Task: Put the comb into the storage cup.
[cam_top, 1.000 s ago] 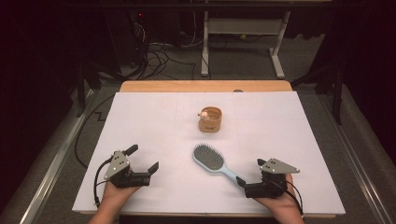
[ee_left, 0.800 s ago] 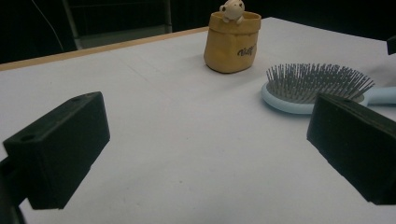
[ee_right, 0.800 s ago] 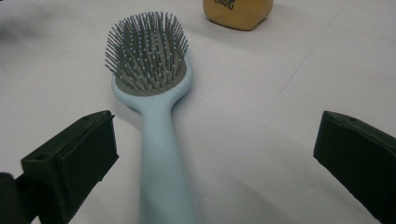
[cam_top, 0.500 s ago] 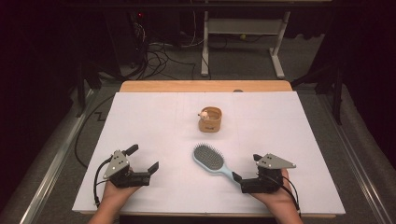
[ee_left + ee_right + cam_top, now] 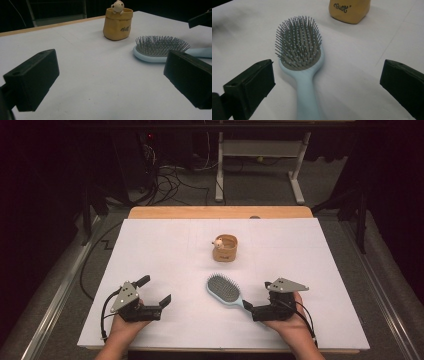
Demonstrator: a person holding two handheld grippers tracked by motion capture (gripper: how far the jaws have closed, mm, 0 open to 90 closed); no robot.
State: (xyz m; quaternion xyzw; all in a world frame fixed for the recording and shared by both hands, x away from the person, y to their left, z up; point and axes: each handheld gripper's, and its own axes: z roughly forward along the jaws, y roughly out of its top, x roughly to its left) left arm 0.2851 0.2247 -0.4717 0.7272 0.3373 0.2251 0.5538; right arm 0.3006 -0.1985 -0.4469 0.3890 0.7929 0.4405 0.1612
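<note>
A light blue hairbrush [image 5: 224, 291] with grey bristles [image 5: 298, 45] lies bristles-up near the front middle of the white table [image 5: 160, 245], handle toward the right hand. My right gripper [image 5: 257, 295] is open, and in the right gripper view [image 5: 328, 75] its jaws stand on either side of the brush handle [image 5: 305, 97] without touching it. A small tan pouch-shaped cup [image 5: 225, 248] with a little figure on its rim [image 5: 117, 5] stands behind the brush. My left gripper [image 5: 154, 290] rests open at the front left; in its own view [image 5: 112, 72] only bare table lies between the jaws.
The table's wooden far edge [image 5: 220, 212] shows beyond the white sheet. Past it on the dark floor are cables [image 5: 170, 177] and a grey desk frame [image 5: 260, 150]. Metal rails [image 5: 55, 300] run along both sides of the table.
My right gripper has slid left toward the brush, so its jaws now flank the end of the handle. The left gripper, brush and cup have not moved.
</note>
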